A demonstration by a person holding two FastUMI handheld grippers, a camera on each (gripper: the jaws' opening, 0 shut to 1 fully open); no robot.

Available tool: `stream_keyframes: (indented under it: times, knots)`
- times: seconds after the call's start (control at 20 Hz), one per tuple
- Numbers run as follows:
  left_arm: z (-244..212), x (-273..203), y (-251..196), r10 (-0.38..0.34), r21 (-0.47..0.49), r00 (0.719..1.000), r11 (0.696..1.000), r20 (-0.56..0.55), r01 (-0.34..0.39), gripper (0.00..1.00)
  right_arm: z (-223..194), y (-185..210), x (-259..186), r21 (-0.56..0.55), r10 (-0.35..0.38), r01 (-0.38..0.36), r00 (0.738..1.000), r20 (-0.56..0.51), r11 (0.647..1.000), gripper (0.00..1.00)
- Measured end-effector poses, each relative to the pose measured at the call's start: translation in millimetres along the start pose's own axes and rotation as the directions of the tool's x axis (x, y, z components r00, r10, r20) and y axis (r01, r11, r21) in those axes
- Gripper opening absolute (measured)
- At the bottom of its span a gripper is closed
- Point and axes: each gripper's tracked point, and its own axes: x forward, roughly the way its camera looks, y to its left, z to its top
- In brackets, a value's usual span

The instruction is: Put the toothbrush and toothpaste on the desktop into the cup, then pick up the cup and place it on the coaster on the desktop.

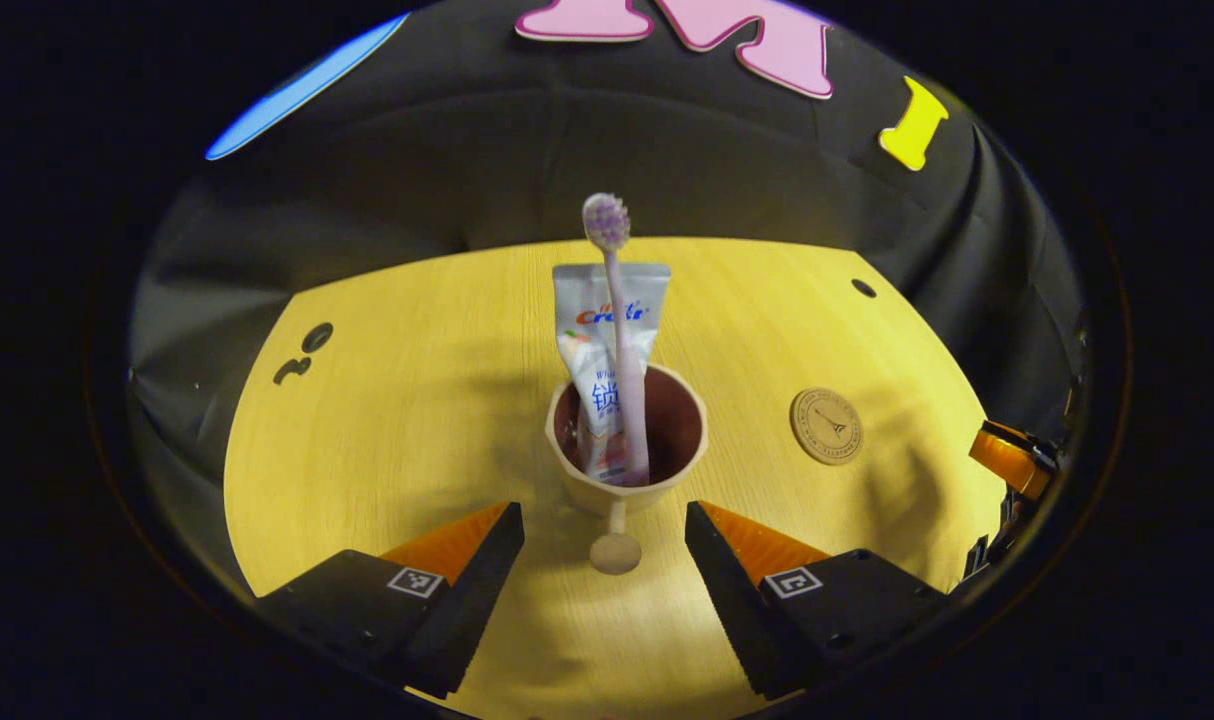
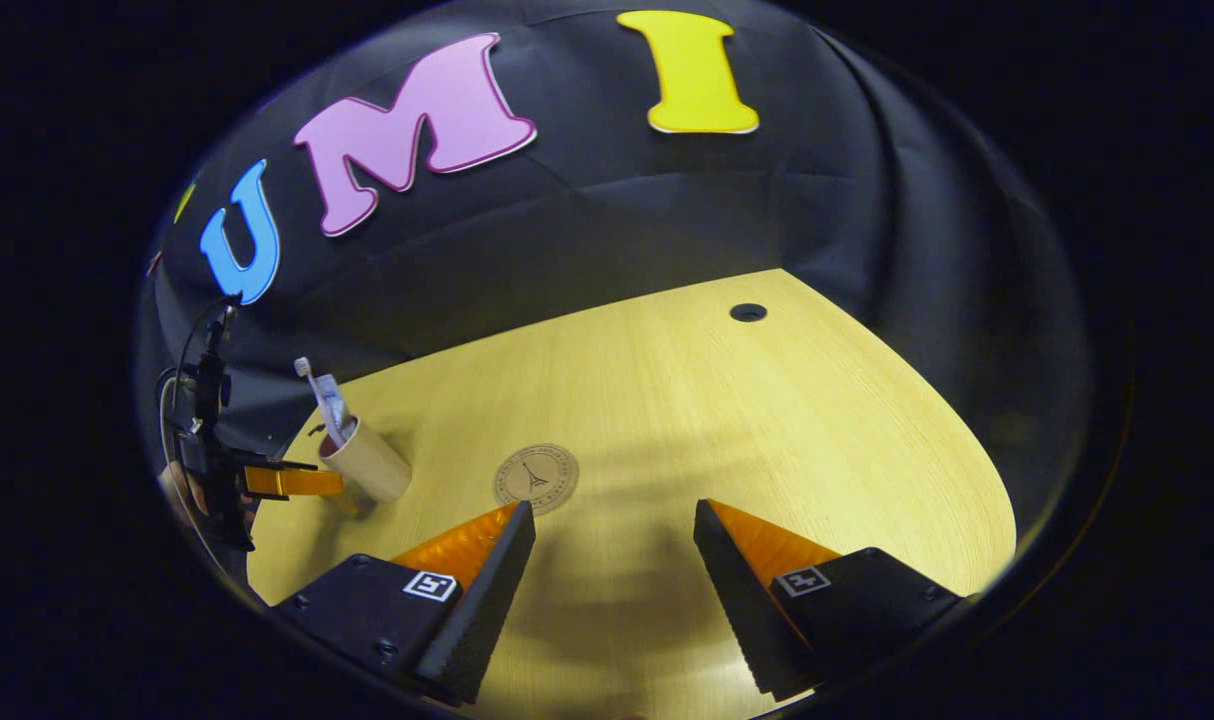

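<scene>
1. Since the worktop (image 1: pixel 387 420) carries nothing loose apart from the cup and the coaster, you can judge the first half of the task done: both items stand inside the cup, and the lift onto the coaster is what is left.
2. Your left gripper (image 1: pixel 604 555) is lined up on the cup, its fingers spread wide and released, one on each side of the cup's base and apart from it; nothing is grasped. In the right gripper view it appears with a hand behind it at 9 o'clock, one finger reaching in just beside the cup.
3. Your right gripper (image 2: pixel 615 560) hangs over bare worktop, fingers likewise open and holding nothing, with the coaster just beyond its left finger.
4. The cup (image 1: pixel 627 445) sits upright at the centre of the left gripper view, its rim tilted toward you by the lens, a small round foot or knob showing below it.
5. The toothpaste (image 1: pixel 607 350) stands in the cup, its tail end up.
6. The toothbrush (image 1: pixel 617 330) leans in front of the tube, bristles at 12 o'clock.
7. The coaster (image 1: pixel 826 426) lies at 3 o'clock from the cup, near but apart and still bare.
</scene>
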Motion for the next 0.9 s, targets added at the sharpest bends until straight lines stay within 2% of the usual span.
stream_keyframes:
  times: [0.4,0.5,0.65,0.7,0.85,0.9]
  knots:
    - [0.6,22.1,-1.8,0.039,0.045,0.987,0.998,-0.153,-0.033,0.98,-10.2,-43.8,-12.5,0.073,-0.084,0.085,0.996,-0.012,0.994,0.98]
    - [-1.2,26.6,-7.1,0.027,0.042,0.983,0.999,-0.184,-0.020,0.92,-13.2,-47.8,-14.4,0.069,-0.089,0.090,0.996,-0.015,0.994,0.98]
    - [-3.1,29.8,-11.6,0.025,0.033,0.977,0.999,-0.213,-0.018,0.71,-16.4,-50.2,-16.9,0.078,-0.089,0.091,0.996,-0.021,0.993,0.99]
    - [-4.1,32.6,-11.6,0.029,0.036,0.976,0.999,-0.218,-0.022,0.72,-19.1,-49.9,-18.1,0.087,-0.086,0.089,0.996,-0.032,0.992,0.98]
    - [-8.1,29.8,-12.9,0.020,0.022,0.972,1.000,-0.236,-0.015,0.67,-26.3,-51.7,-20.9,0.112,-0.088,0.093,0.995,-0.049,0.989,0.98]
    - [-8.7,28.8,-11.9,0.016,0.009,0.971,1.000,-0.239,-0.014,0.59,-28.5,-51.9,-22.8,0.113,-0.090,0.095,0.995,-0.053,0.989,0.99]
